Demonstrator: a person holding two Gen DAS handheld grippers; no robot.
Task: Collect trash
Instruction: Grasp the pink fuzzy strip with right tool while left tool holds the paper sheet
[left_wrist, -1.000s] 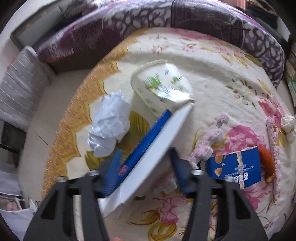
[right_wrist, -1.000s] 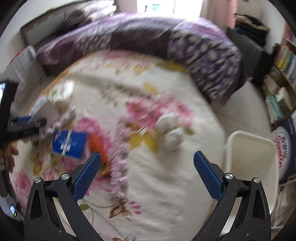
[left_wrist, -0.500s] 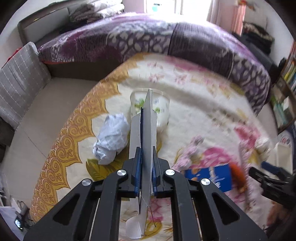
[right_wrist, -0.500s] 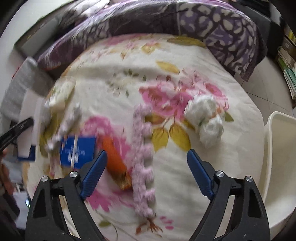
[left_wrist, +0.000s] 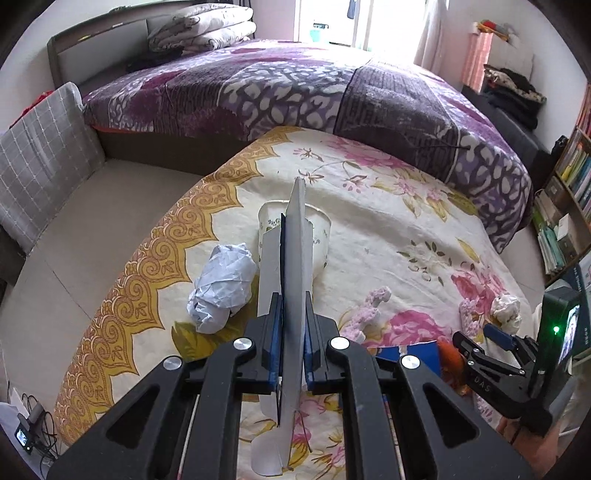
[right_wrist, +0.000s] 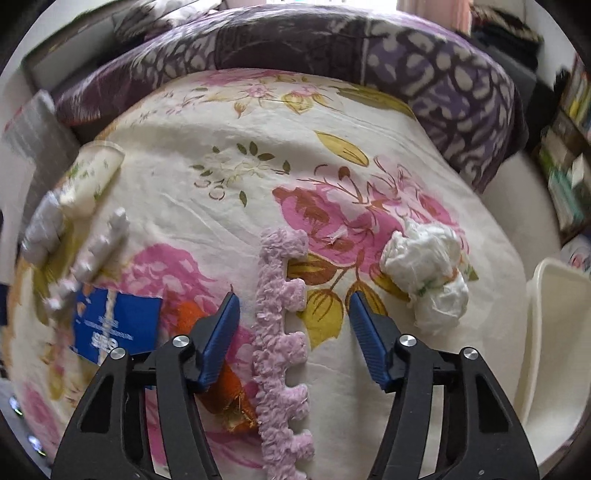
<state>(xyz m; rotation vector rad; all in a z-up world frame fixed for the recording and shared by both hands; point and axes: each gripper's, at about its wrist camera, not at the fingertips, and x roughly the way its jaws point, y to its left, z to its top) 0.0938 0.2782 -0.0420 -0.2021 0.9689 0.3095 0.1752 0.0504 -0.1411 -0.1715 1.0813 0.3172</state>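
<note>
Bed w/ purple quilt (left_wrist: 332, 92), bright window (left_wrist: 332, 22) behind, bookshelf (left_wrist: 569, 192) on right.

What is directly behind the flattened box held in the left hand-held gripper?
Behind the flattened box, clamped in the left hand-held gripper, a paper cup shows on both sides. Its middle is covered by the box.

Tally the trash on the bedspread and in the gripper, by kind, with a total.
Crumpled paper wads: 2
Pink foam strips: 2
Paper cup: 1
Blue cartons: 2, one flattened in the left gripper, one lying
Orange wrapper: 1
Total: 8
</note>
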